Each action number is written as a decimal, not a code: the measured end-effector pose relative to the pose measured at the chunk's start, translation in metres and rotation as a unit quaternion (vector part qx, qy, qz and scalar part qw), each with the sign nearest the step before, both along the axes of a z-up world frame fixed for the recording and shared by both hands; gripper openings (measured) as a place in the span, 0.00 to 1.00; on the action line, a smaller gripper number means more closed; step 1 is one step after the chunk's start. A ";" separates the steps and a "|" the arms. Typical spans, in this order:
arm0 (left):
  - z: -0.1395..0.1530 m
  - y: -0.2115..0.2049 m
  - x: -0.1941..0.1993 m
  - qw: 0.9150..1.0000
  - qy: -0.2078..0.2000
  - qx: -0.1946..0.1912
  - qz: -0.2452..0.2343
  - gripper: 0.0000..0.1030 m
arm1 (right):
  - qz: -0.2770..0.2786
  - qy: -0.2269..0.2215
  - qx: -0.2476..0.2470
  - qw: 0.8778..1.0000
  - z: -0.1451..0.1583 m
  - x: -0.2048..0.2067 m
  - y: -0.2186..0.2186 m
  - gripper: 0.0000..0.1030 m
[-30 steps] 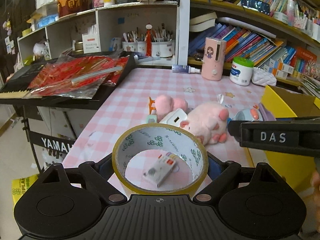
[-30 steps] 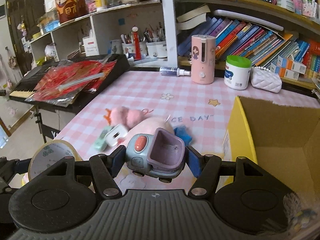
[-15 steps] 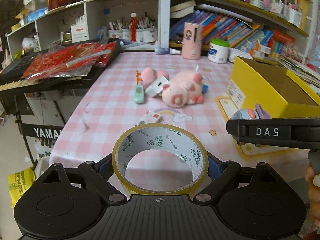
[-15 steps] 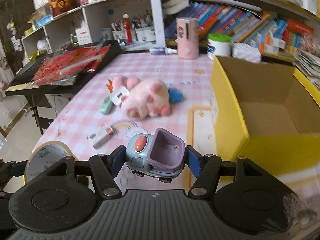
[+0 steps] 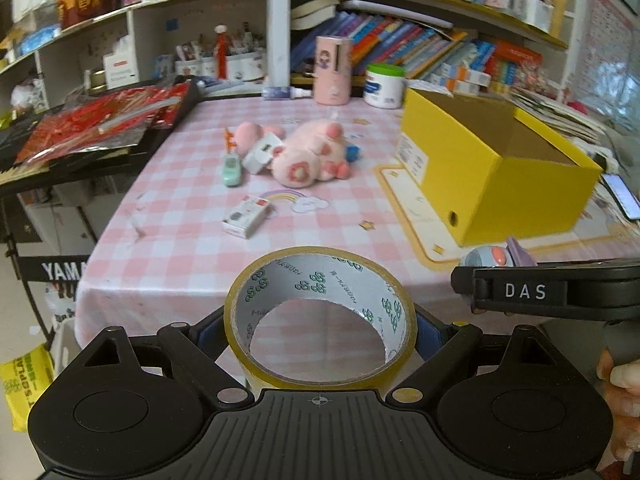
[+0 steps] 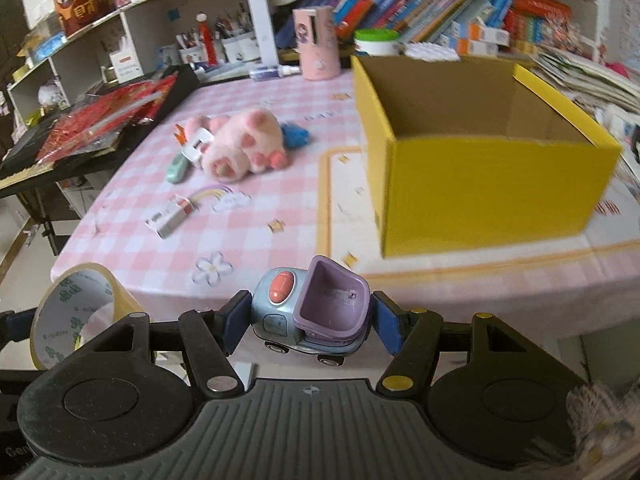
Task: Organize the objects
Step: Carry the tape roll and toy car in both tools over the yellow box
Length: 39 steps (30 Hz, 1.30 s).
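Note:
My left gripper (image 5: 318, 326) is shut on a roll of yellow tape (image 5: 320, 280), held off the table's near edge. My right gripper (image 6: 312, 320) is shut on a small blue and purple toy truck (image 6: 310, 312), also off the near edge; the truck also shows in the left wrist view (image 5: 494, 256). The tape shows at the lower left of the right wrist view (image 6: 70, 312). An open yellow box (image 6: 480, 184) stands on the pink checked table (image 6: 280, 200) at the right. A pink plush pig (image 5: 308, 152), a white charger (image 5: 262, 152), a green gadget (image 5: 232, 172) and a small white box (image 5: 246, 216) lie on the table.
A keyboard stand with red packets (image 5: 100, 124) sits to the left of the table. Shelves with books, a pink dispenser (image 5: 334, 70) and a white jar (image 5: 384, 86) line the back. A phone (image 5: 622, 196) lies right of the yellow box.
Both grippers have pulled back and away from the table with their objects held; the table and box now look farther off. The right wrist view has swung toward the yellow box.

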State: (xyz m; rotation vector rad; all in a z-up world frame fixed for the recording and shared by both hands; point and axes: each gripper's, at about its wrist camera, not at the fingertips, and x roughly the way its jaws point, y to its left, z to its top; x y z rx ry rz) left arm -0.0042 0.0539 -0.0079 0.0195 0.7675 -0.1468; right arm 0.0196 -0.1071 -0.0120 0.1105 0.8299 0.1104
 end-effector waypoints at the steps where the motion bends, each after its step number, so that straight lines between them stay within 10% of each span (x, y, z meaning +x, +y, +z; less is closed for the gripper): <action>1: -0.001 -0.003 -0.002 1.000 0.001 0.001 -0.007 0.88 | -0.006 0.003 0.001 1.000 -0.002 -0.004 -0.003 0.60; 21: -0.008 -0.088 -0.014 0.987 0.004 0.005 -0.160 0.88 | -0.148 0.029 0.007 0.988 -0.014 -0.065 -0.087 0.60; 39: 0.008 -0.122 0.005 0.981 -0.040 0.007 -0.192 0.88 | -0.171 0.019 0.006 0.985 -0.003 -0.047 -0.120 0.60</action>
